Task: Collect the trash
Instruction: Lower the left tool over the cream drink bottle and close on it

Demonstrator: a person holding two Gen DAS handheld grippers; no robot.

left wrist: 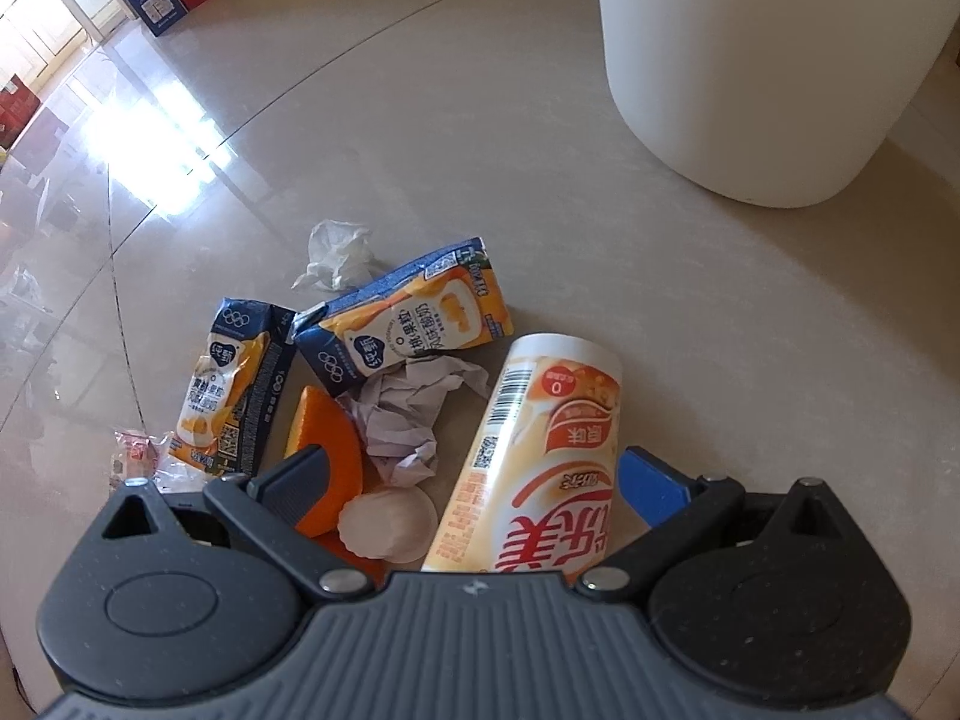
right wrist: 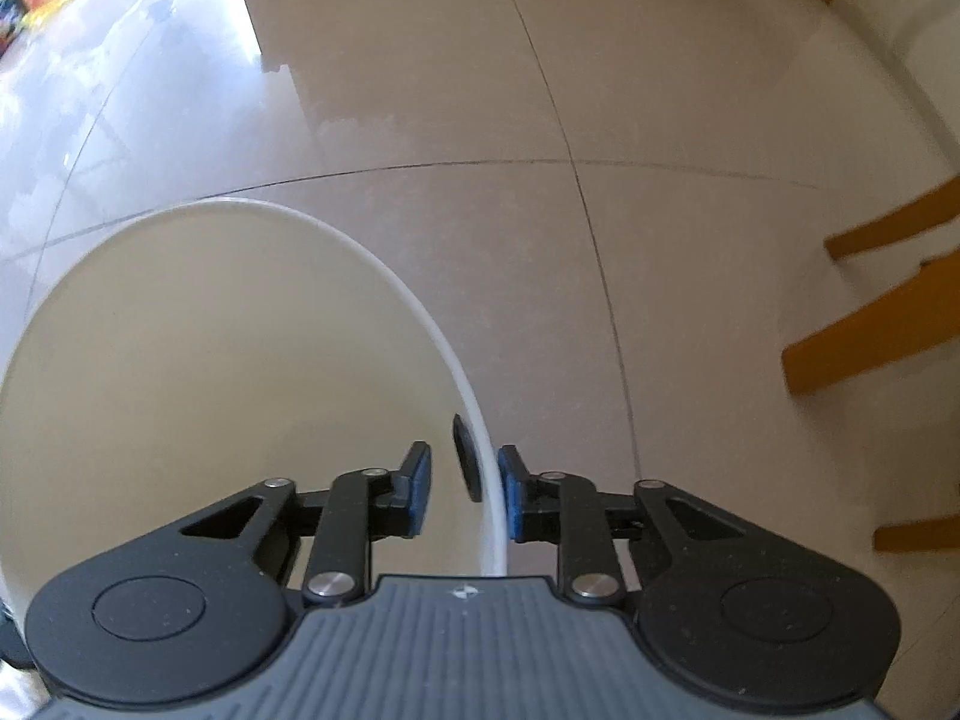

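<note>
Fingers of the left gripper (left wrist: 480, 480) stand wide apart around a tall paper cup (left wrist: 534, 456), not pressing it (crumpled paper (left wrist: 408, 414) and two cartons lie just beyond). Right gripper (right wrist: 462, 489) straddles the white bin's rim (right wrist: 489, 480), outer pad touching, inner pad apart.

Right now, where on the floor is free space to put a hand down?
Free: the bare tiles between the tissue and the white bin. Crowded: cartons, crumpled paper, orange peel and cup lie together.
</note>
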